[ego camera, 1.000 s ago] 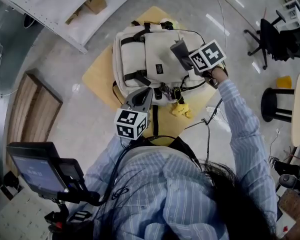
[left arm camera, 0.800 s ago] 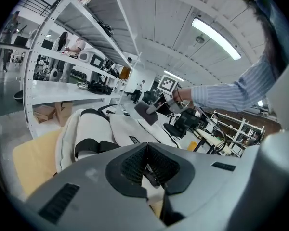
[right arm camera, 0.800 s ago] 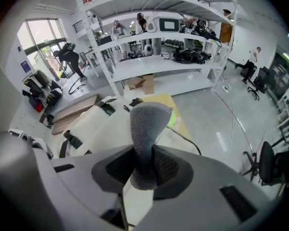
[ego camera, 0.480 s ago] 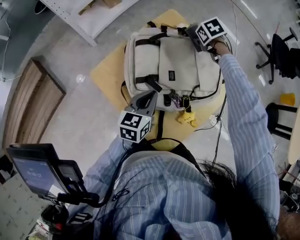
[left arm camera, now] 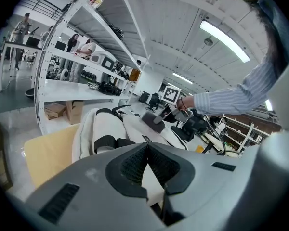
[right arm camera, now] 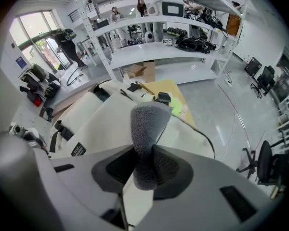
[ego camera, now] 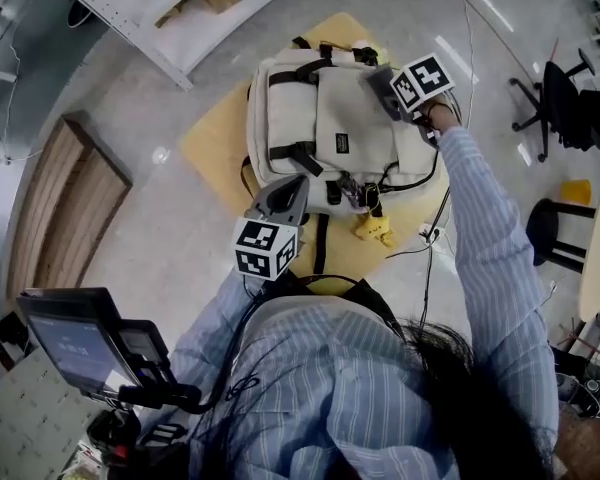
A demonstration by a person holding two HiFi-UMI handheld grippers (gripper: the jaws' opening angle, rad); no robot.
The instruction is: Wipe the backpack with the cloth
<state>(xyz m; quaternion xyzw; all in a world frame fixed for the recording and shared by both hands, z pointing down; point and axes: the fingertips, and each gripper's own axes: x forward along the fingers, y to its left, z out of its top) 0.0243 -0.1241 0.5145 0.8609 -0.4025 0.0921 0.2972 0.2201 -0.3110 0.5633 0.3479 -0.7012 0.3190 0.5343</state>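
Note:
A cream backpack with black straps lies flat on a pale wooden board. My right gripper is shut on a grey cloth and holds it against the backpack's upper right part. In the right gripper view the cloth sticks up from between the jaws, over the backpack. My left gripper sits at the backpack's lower left edge, by a black strap. Its pads meet in a V, and nothing shows gripped between them. The left gripper view also shows the cloth on the backpack.
A yellow trinket and cables lie at the backpack's near end. White shelving runs along the back left, and a wooden panel lies on the floor at left. An office chair and a stool stand at right.
The right gripper carried the cloth from the backpack's right middle up to its top right corner, then back down a little. The left gripper stayed at the lower left edge.

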